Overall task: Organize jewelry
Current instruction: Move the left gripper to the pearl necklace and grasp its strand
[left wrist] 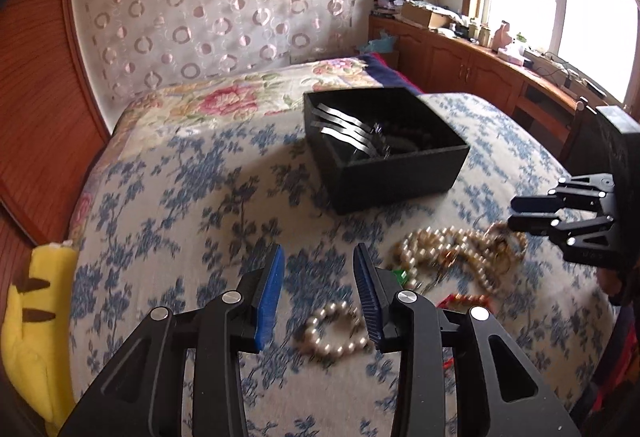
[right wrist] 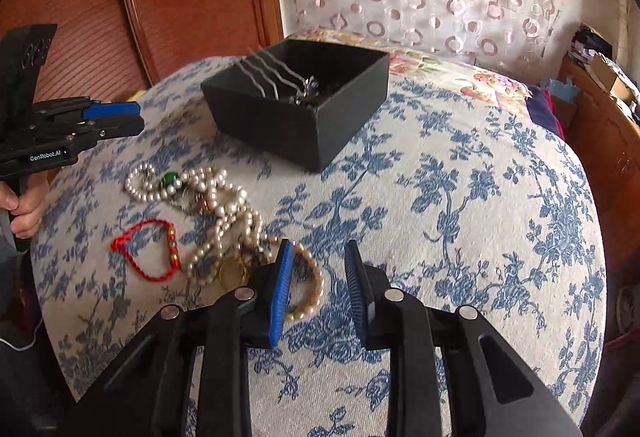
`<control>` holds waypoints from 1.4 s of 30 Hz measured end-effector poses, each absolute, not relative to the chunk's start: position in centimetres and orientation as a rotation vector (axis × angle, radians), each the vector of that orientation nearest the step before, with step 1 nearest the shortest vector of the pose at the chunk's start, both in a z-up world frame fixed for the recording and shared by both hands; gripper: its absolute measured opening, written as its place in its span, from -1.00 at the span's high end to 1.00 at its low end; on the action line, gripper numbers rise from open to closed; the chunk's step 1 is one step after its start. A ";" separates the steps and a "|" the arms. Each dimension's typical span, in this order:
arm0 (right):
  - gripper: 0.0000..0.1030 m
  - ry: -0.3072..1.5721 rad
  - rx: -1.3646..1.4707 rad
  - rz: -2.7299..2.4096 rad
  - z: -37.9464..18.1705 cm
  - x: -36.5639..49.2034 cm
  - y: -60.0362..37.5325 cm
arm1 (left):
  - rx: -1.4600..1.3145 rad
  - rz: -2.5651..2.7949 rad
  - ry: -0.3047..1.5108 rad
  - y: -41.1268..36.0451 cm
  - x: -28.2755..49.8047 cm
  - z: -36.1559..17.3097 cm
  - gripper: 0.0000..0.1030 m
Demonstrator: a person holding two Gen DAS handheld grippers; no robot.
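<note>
A bed (right wrist: pixel 460 173) with a floral cover carries everything. Left tongs (left wrist: pixel 319 269) gape empty over a pearl bracelet (left wrist: pixel 336 333); pearls (right wrist: pixel 224 221) lie unsorted mid-bed; right tongs (right wrist: pixel 318 269) gape empty. The box (right wrist: pixel 304 125) near the far edge holds a few pieces, so most sorting remains.

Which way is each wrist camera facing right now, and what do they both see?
Left wrist: behind the open left gripper, facing up the bed to the black box; right gripper at the right edge.
Right wrist: behind the open right gripper, same heading; left gripper and hand at left.
Shared: box, pearls, red cord.
</note>
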State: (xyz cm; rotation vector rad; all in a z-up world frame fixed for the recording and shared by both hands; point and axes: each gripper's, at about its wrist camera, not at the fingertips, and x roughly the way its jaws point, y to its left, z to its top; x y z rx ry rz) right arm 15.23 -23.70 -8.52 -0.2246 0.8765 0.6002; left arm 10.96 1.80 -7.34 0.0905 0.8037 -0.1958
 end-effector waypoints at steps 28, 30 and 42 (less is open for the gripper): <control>0.89 0.884 -0.219 0.546 -9.3 15.8 -25.1 | 0.047 -0.169 0.885 3.4 9.8 -11.2 0.14; 0.89 0.883 -0.220 0.545 -9.4 15.7 -25.1 | 0.059 -0.168 0.883 3.0 9.9 -11.2 0.14; 0.89 0.879 -0.232 0.540 -9.3 15.7 -25.0 | 0.080 -0.117 0.864 3.7 9.7 -11.2 0.87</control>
